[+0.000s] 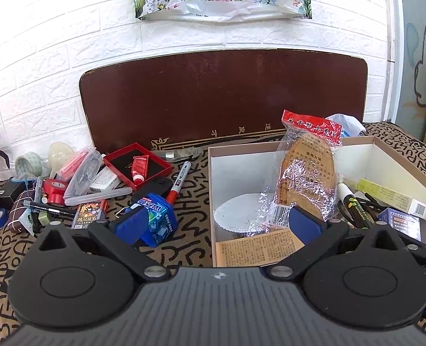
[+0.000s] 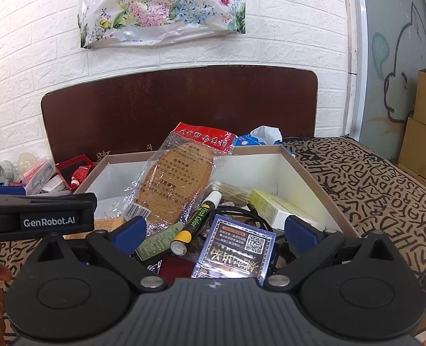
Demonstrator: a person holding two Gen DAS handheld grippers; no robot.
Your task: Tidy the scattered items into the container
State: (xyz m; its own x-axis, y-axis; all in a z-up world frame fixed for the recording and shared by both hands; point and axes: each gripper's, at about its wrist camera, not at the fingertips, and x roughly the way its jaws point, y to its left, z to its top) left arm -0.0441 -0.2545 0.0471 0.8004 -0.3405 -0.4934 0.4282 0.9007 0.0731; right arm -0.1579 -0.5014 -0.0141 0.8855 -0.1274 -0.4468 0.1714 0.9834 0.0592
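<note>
— Blue pads spread wide on our left gripper (image 1: 213, 225) and right gripper (image 2: 214, 235), both empty; why?
— We're between picks: card pack (image 2: 236, 248) just ahead in the box (image 2: 322, 184), insole packet (image 2: 178, 178) beyond, leaning on the wall.

The box (image 1: 380, 144) sits right of the clutter, before the headboard (image 1: 221, 98). An insole packet (image 1: 308, 173) leans upright inside it, with a marker (image 2: 197, 222), card pack (image 2: 236, 248) and carton (image 2: 276, 204) to its right (all in the box). Left of the box lie a tray (image 1: 138, 164), a pen (image 1: 178, 181) and tape rolls (image 1: 54, 190).
</note>
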